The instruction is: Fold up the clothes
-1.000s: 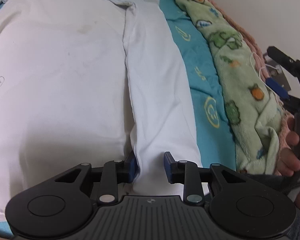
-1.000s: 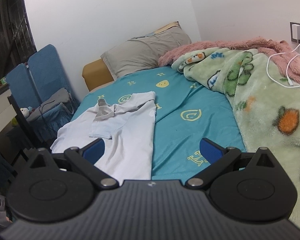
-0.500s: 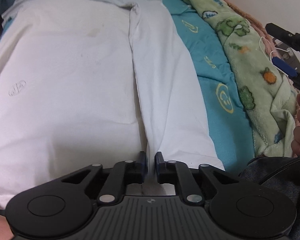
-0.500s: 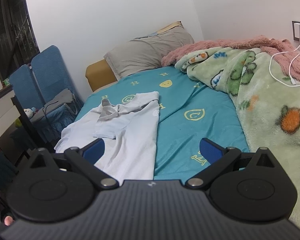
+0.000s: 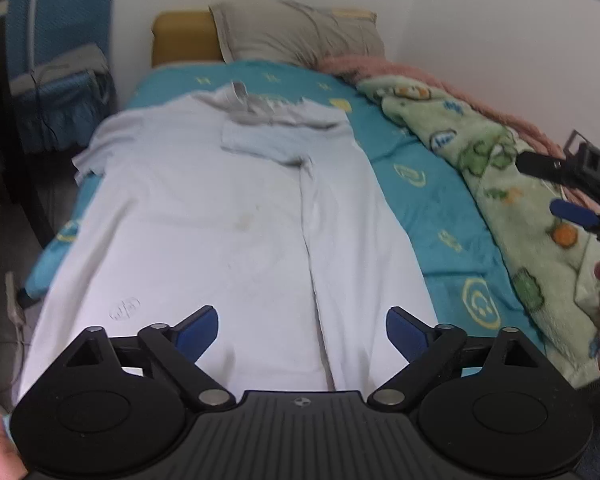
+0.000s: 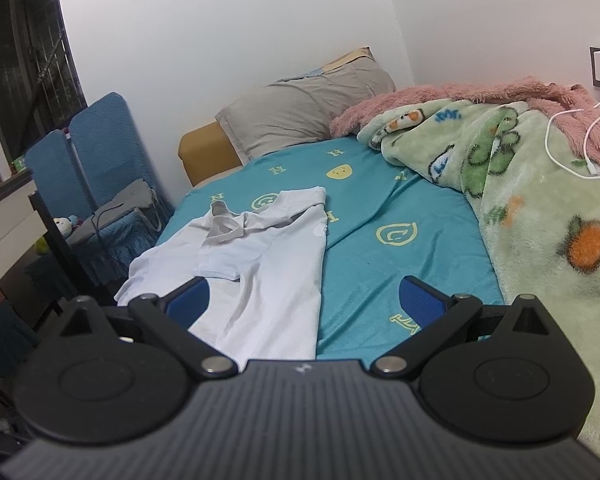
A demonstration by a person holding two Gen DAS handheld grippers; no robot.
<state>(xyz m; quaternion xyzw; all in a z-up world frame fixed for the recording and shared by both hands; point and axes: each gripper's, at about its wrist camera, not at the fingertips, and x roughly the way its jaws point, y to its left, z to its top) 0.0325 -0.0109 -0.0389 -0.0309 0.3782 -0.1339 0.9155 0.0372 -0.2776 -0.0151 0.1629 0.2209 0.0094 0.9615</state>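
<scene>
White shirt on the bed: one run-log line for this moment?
white cotton shirt: flat, right side folded in | left gripper: open, above hem | right gripper: open, off shirt

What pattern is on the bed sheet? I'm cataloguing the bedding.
Teal bed sheet with yellow smiley faces and letters; right wrist view shows it best.

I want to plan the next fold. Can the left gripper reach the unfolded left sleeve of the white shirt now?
Probably yes. The left gripper is open, and nothing lies on the white shirt toward that sleeve.
</scene>
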